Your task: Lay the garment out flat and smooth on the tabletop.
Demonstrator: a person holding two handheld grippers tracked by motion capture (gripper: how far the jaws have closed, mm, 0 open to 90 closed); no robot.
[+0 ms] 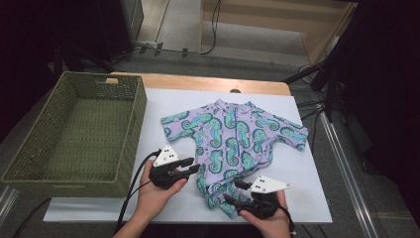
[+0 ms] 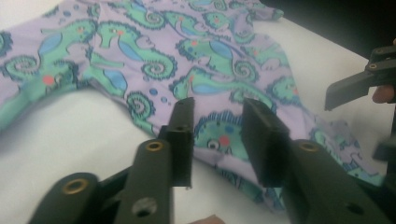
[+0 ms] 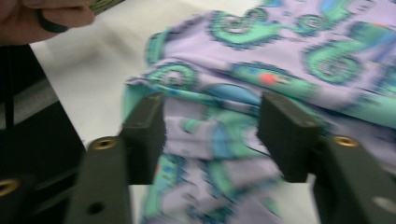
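We see a small lilac garment (image 1: 233,144) printed with teal seahorses lying flat on the white sheet (image 1: 307,198) that covers the table, its short sleeves spread to either side and its collar pointing away from the person. The lower hem is rumpled and bunched toward the near edge. We can read no brand, label or lettering on the fabric in any view; the print is seahorses and small dots only.

The left gripper (image 1: 190,166) sits at the garment's left lower edge. In the left gripper view its jaws stand apart above the cloth (image 2: 215,46), with a seahorse showing in the gap; the pads do not press on anything, so it is released.

The right gripper (image 1: 236,192) is at the bunched hem. In the right gripper view its jaws are spread wide with folded fabric (image 3: 280,60) lying between and beyond them, and we see no pinch on it, so it is released too.

Each gripper carries a pale three-cornered plate on top, without readable writing.

To the left, just beside the sheet, stands a green woven basket (image 1: 131,144). Cables run across the floor beyond the table.
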